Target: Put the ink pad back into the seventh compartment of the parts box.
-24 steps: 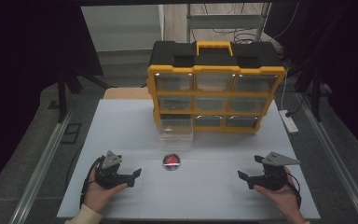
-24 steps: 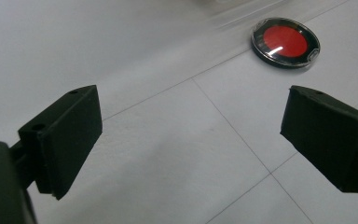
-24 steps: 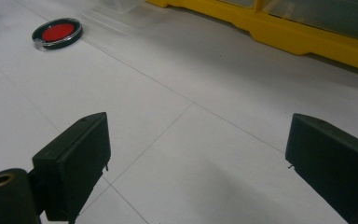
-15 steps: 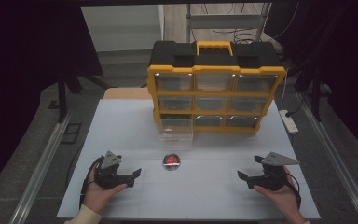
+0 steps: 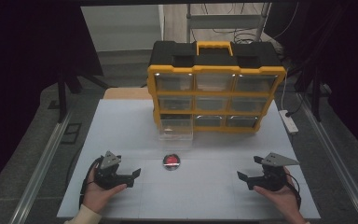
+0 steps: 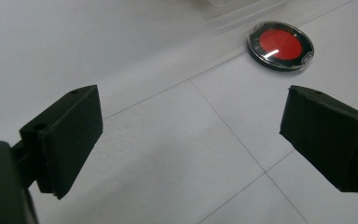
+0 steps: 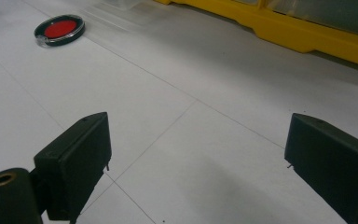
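Red disc lies on the table between my two grippers.

My left gripper stands wide, empty; the red disc sits near, ahead of its jaws; my right gripper gapes wide too, farther off; yellow drawer cabinet behind.

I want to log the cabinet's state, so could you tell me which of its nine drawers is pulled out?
The bottom-left drawer of the yellow organizer: it juts forward over the table, while the other eight sit flush.
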{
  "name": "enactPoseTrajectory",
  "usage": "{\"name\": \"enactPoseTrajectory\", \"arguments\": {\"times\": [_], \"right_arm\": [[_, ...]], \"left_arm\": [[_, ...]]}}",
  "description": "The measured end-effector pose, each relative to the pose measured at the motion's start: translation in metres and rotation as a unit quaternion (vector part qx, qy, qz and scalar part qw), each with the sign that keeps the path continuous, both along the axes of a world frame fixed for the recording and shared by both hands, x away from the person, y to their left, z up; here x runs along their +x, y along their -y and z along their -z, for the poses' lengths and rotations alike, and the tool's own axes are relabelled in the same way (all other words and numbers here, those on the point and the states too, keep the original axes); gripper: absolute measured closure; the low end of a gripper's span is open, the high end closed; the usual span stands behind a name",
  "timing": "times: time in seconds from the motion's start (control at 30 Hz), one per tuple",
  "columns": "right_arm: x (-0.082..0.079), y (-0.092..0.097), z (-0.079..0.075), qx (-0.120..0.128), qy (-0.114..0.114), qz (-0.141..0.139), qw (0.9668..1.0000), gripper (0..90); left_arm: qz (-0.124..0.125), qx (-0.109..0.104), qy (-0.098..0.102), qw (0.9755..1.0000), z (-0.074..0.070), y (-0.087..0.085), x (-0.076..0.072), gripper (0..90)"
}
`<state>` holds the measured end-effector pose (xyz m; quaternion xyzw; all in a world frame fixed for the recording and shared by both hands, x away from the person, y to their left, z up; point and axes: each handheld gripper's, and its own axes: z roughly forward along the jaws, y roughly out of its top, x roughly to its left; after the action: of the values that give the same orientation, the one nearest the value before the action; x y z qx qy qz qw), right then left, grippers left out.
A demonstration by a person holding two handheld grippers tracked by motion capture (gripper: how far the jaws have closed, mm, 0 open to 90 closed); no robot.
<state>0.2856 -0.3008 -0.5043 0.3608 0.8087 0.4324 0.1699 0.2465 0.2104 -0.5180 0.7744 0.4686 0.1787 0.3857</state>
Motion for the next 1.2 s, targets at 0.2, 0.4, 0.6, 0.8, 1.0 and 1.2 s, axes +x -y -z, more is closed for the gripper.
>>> {"name": "enactPoseTrajectory", "arguments": {"times": [0.2, 0.4, 0.6, 0.8, 1.0, 1.2], "right_arm": [[0.0, 0.0, 0.0, 0.001, 0.0, -0.002, 1.0, 7.1], [0.001, 0.001, 0.001, 0.0, -0.001, -0.001, 1.0, 7.1], [0.0, 0.0, 0.0, 0.001, -0.003, -0.003, 1.0, 7.3], [-0.001, 0.001, 0.0, 0.001, -0.002, -0.003, 1.0, 7.3], [-0.001, 0.0, 0.0, 0.0, -0.001, -0.003, 1.0, 7.4], [-0.001, 0.0, 0.0, -0.001, -0.002, -0.002, 1.0, 7.4]], "left_arm": [[-0.002, 0.001, -0.001, 1.0, 0.0, 0.0, 0.001, 6.6], [-0.006, 0.001, -0.002, 1.0, -0.003, 0.001, 0.003, 6.8], [-0.003, -0.002, -0.002, 1.0, -0.012, 0.007, 0.005, 6.8], [0.008, 0.001, 0.005, 1.0, -0.019, 0.015, 0.003, 7.0], [0.026, 0.002, 0.007, 0.9996, -0.027, 0.024, 0.004, 7.0], [0.04, 0.003, 0.003, 0.9992, -0.031, 0.034, 0.006, 7.1]]}}
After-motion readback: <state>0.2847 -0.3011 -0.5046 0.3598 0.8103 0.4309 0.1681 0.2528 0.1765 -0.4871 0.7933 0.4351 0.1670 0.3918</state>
